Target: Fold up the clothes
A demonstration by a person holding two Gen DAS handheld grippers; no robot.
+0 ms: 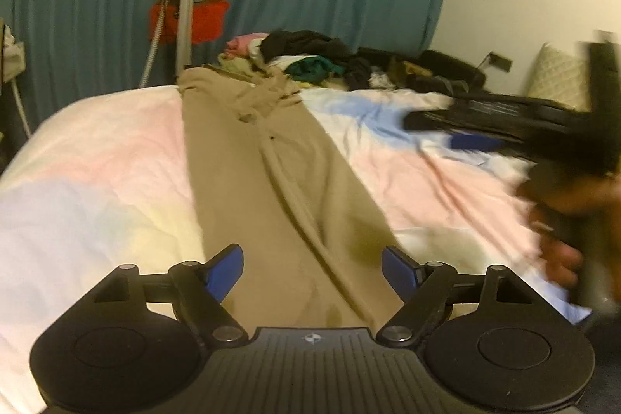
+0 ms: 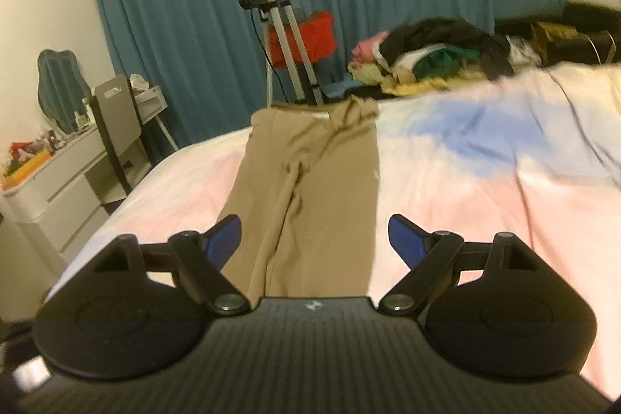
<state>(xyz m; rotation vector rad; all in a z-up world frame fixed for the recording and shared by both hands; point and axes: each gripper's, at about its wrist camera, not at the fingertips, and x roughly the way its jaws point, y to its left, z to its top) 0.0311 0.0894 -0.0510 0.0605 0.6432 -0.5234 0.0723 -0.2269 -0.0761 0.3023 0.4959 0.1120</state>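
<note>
On the pastel bedspread (image 1: pixel 97 158) our tan trousers (image 1: pixel 248 158) lie flat, running lengthwise straight away from us, waistband far. Left gripper (image 1: pixel 312 268) and right gripper (image 2: pixel 314 239) both hover spread wide, empty, over the near leg ends.

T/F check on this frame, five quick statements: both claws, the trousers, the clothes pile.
1. The left claw is shut on the trousers. False: it is open and holds nothing.
2. The right claw is open. True.
3. The trousers lie spread lengthwise on the bed. True.
4. The trousers are black. False: they are tan.
5. A clothes pile sits at the far end of the bed, beyond the trousers. True.
</note>
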